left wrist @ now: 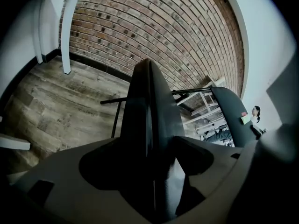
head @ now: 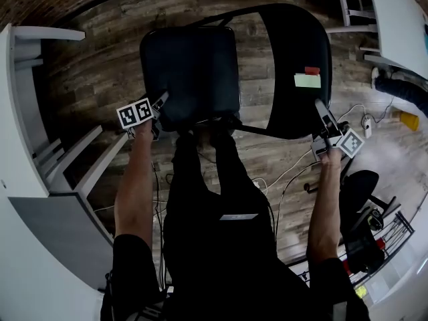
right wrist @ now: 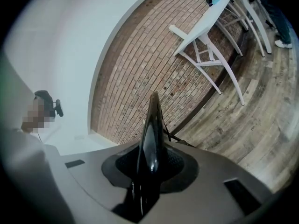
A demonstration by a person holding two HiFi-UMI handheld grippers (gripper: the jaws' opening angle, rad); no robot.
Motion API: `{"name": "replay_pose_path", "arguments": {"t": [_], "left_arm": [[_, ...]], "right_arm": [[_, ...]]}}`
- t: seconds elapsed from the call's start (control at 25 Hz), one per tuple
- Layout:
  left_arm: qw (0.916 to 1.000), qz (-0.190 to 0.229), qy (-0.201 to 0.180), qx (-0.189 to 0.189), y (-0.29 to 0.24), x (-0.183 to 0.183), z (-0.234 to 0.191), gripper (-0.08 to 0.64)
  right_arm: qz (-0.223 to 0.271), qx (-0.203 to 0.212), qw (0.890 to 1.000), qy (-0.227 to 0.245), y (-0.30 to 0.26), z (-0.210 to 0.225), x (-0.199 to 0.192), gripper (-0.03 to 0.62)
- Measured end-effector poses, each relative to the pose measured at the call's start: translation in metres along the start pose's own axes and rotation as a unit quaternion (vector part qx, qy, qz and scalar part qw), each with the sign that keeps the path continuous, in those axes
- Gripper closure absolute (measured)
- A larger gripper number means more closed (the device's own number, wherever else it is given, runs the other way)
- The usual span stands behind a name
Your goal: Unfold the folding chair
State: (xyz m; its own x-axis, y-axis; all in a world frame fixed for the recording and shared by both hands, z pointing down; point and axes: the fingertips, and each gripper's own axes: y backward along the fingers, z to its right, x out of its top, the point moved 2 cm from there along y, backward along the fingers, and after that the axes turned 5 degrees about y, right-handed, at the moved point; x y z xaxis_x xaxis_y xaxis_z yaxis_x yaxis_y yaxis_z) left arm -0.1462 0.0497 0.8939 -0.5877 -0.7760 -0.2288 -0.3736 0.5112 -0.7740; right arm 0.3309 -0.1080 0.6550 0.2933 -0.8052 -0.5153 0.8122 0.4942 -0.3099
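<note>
The black folding chair stands on the wood floor in front of me, its padded seat (head: 190,72) to the left and its curved backrest (head: 294,72) to the right. My left gripper (head: 159,105) is at the seat's near left corner. In the left gripper view the thick seat edge (left wrist: 149,101) runs between the jaws of the left gripper (left wrist: 154,146), and light shows beside the right jaw, so they stand open round it. My right gripper (head: 324,122) is shut on the backrest's near edge, which shows in the right gripper view as a thin black edge (right wrist: 152,125) clamped in the right gripper (right wrist: 150,164).
A green label (head: 307,80) is stuck on the backrest. White furniture (head: 27,112) stands to the left, and a white table (head: 394,12) with stools at the top right. Cables (head: 287,179) and a black office chair (head: 361,192) lie near my right side. A person's leg (head: 401,89) shows at the right.
</note>
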Motion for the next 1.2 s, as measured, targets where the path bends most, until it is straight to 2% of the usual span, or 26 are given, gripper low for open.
{"name": "replay_pose_path", "arguments": {"t": [0.16, 0.32, 0.48, 0.6, 0.68, 0.76, 0.88, 1.08, 1.2], "left_arm": [[0.9997, 0.012, -0.008, 0.022, 0.004, 0.003, -0.01, 0.201], [0.9987, 0.024, 0.002, 0.045, 0.013, 0.006, -0.027, 0.196], [0.9962, 0.048, 0.002, 0.072, 0.029, 0.015, -0.003, 0.198], [0.9965, 0.058, -0.007, 0.06, 0.035, 0.02, 0.014, 0.201], [0.9971, 0.062, -0.019, 0.039, 0.034, 0.019, 0.034, 0.201], [0.9979, 0.063, -0.015, 0.005, 0.025, 0.01, 0.063, 0.201], [0.9955, 0.05, -0.013, -0.08, 0.005, -0.012, 0.133, 0.201], [0.9759, -0.006, -0.009, -0.218, -0.014, -0.053, 0.262, 0.201], [0.9624, -0.037, -0.008, -0.269, -0.019, -0.063, 0.311, 0.201]], "right_arm": [[0.0, -0.001, 1.0, 0.003, -0.006, 0.001, -0.007, 0.5], [0.0, 0.003, 1.0, 0.0, -0.013, 0.001, -0.016, 0.5], [0.003, 0.01, 1.0, -0.015, -0.002, 0.015, -0.008, 0.5], [0.003, 0.023, 0.999, -0.022, -0.008, 0.01, -0.015, 0.5], [0.003, 0.025, 1.0, -0.018, -0.013, 0.005, -0.018, 0.5], [0.004, 0.025, 1.0, -0.016, -0.015, 0.004, -0.019, 0.5], [0.007, 0.026, 1.0, -0.013, -0.015, 0.002, -0.019, 0.5], [0.009, 0.035, 0.999, -0.014, -0.024, -0.009, -0.029, 0.5], [0.01, 0.048, 0.999, -0.022, -0.036, -0.021, -0.037, 0.499]]}}
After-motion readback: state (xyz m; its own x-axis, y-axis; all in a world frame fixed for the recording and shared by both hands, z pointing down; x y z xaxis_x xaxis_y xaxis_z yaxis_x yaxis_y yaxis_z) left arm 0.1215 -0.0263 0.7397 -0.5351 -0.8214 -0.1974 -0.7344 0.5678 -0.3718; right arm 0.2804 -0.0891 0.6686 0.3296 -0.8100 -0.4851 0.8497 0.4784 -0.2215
